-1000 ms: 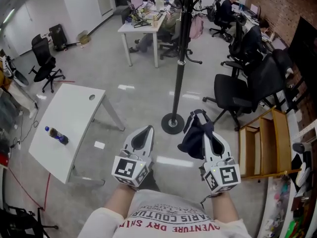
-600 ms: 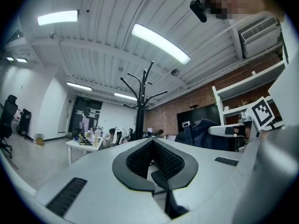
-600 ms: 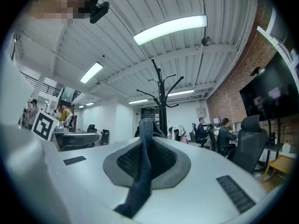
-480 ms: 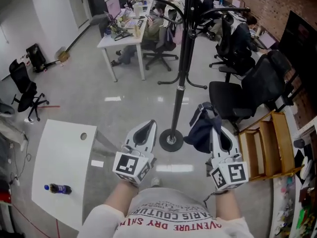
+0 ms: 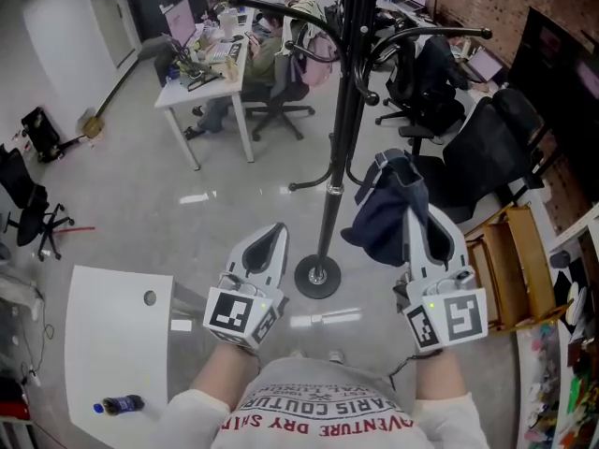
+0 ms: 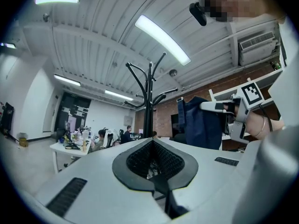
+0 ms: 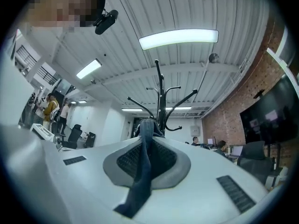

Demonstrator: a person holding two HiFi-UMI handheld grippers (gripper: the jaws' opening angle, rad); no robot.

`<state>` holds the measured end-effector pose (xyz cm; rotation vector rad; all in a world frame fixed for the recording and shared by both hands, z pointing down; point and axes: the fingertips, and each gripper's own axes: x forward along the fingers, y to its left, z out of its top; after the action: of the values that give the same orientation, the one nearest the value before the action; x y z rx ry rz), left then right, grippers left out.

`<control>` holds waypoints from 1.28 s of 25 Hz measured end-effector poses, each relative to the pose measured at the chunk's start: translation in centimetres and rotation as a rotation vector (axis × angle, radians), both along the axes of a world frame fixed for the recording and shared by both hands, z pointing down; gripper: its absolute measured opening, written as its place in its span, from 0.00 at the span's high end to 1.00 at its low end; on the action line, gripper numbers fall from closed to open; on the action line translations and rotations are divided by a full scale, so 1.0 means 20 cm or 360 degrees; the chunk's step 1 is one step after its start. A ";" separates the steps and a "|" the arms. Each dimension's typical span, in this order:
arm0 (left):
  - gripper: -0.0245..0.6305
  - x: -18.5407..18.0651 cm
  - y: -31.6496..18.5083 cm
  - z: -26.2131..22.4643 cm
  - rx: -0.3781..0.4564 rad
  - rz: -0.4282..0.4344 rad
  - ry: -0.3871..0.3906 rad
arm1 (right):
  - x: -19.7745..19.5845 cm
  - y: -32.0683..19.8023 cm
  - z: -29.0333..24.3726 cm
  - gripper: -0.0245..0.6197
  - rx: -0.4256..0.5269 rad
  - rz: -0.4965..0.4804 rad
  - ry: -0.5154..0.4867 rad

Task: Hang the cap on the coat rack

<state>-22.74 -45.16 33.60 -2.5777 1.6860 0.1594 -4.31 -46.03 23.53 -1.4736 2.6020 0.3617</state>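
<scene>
A dark blue cap (image 5: 387,211) hangs from my right gripper (image 5: 412,211), which is shut on its fabric; in the right gripper view a strip of the cap (image 7: 144,167) runs between the jaws. The black coat rack (image 5: 344,110) stands straight ahead, its curved hooks (image 5: 440,36) spreading above and its round base (image 5: 317,277) on the floor. The cap sits just right of the rack's pole. My left gripper (image 5: 270,244) is shut with nothing in it, left of the pole. In the left gripper view the rack (image 6: 148,101) and the cap (image 6: 201,122) show ahead.
A white table (image 5: 103,344) with a small bottle (image 5: 118,405) is at lower left. Black office chairs (image 5: 487,152) and a wooden shelf (image 5: 510,269) stand to the right. People sit at a desk (image 5: 201,78) behind the rack.
Both grippers have come closer to the coat rack, and the right one has risen with the cap. The rack's hooks now fill the top of the head view.
</scene>
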 end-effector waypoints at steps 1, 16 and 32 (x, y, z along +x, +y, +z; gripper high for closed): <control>0.96 0.01 -0.01 0.01 -0.0006 -0.0007 0.0000 | 0.00 -0.02 -0.04 0.92 0.0025 -0.0005 0.0003; 0.96 0.12 -0.10 0.01 -0.0015 -0.0088 0.0041 | -0.12 -0.28 -0.36 0.92 0.0155 -0.0225 -0.0036; 0.96 -0.02 -0.17 0.13 -0.0097 -0.0129 0.0060 | -0.29 -0.50 -0.18 0.92 0.0015 -0.0230 -0.0021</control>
<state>-23.20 -48.55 36.14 -2.5590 1.8330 0.1564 -10.02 -56.05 19.91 -1.2711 2.6722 0.3461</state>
